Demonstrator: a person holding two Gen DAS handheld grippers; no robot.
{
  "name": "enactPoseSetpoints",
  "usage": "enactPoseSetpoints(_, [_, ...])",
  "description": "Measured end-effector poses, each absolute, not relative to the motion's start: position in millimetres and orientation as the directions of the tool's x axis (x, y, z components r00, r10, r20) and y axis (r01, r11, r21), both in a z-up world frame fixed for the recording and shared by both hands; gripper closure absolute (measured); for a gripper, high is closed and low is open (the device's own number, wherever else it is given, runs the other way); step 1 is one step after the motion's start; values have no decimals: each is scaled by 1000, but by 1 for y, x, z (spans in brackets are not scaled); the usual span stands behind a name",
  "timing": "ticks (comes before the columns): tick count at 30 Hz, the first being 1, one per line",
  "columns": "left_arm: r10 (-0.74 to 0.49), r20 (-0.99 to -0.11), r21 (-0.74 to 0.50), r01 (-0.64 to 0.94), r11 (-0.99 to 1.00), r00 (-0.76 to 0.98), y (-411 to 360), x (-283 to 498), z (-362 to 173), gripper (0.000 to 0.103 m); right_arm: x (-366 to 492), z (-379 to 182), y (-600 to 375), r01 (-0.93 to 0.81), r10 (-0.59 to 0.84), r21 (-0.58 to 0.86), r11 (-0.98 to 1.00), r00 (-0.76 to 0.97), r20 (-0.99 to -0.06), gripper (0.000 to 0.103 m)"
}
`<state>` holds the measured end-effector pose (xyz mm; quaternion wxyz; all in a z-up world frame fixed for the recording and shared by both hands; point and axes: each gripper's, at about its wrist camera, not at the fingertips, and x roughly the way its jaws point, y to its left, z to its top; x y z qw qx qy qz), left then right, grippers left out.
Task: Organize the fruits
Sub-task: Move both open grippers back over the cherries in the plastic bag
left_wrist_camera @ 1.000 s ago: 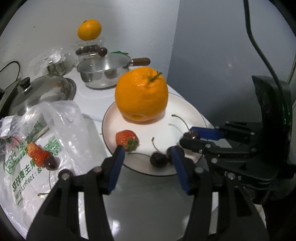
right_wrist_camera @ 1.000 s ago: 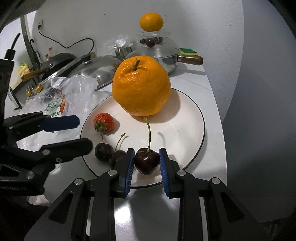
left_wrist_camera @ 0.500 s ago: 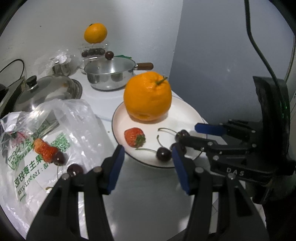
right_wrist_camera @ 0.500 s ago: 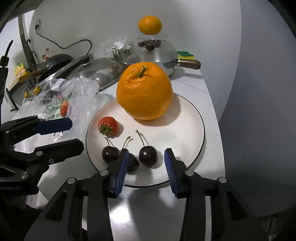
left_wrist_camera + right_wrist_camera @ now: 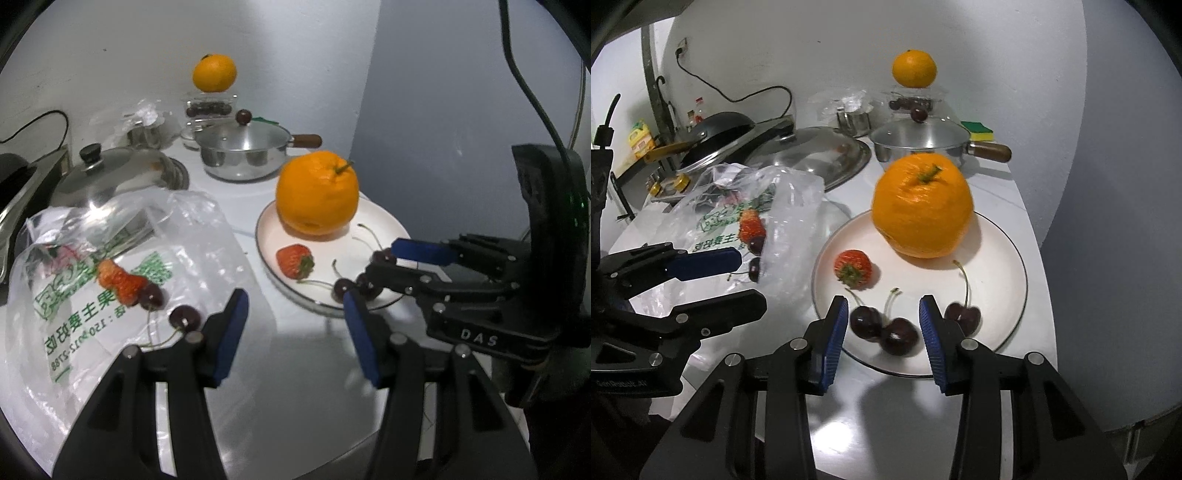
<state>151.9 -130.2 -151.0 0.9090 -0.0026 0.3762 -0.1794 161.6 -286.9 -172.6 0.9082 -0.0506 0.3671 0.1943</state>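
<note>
Both claws are spread and hold nothing. The right claw (image 5: 882, 314) hovers at the near rim of the white plate (image 5: 1004, 254), which carries a large orange (image 5: 921, 205), a strawberry (image 5: 852, 267) and three cherries (image 5: 882, 326). The step in hand looks like gathering loose fruit onto that plate. The left claw (image 5: 293, 301) faces the counter (image 5: 280, 354) between plate and plastic bag (image 5: 85, 306), where a strawberry (image 5: 120, 282) and two cherries (image 5: 184, 316) lie on the film. The next move likely calls for the left claw to swing toward the nearest cherry and pinch gently; thin stems and slippery film could hinder. A lidded saucepan (image 5: 245, 153), a pot lid (image 5: 122, 177) and a second orange (image 5: 214, 72) stand well behind.
</note>
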Motion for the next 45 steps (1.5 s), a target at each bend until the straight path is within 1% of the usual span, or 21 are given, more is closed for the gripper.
enactPoseSetpoints(20, [-288, -662, -174, 232, 957, 692, -68, 124, -149, 46, 144, -161, -224, -460, 341, 5, 888, 650, -680, 61])
enactPoseSetpoints(22, [-287, -658, -187, 218, 958, 697, -60, 122, -149, 41, 143, -161, -218, -467, 343, 1, 884, 648, -679, 61])
enactPoseSetpoints(23, [-286, -656, -190, 214, 958, 698, -57, 121, -149, 36, 143, -160, -215, -471, 344, -2, 882, 648, -680, 61])
enactPoseSetpoints(24, [-287, -652, -200, 206, 958, 701, -52, 119, -149, 35, 142, -160, -211, -475, 345, -4, 880, 646, -680, 61])
enactPoseSetpoints(39, [-246, -653, -210, 141, 967, 716, -15, 109, -155, 34, 137, -161, -173, -526, 368, -24, 850, 626, -688, 61])
enactPoseSetpoints(45, [-235, -656, -215, 121, 969, 717, -8, 106, -157, 34, 136, -163, -165, -541, 389, -5, 841, 611, -689, 61])
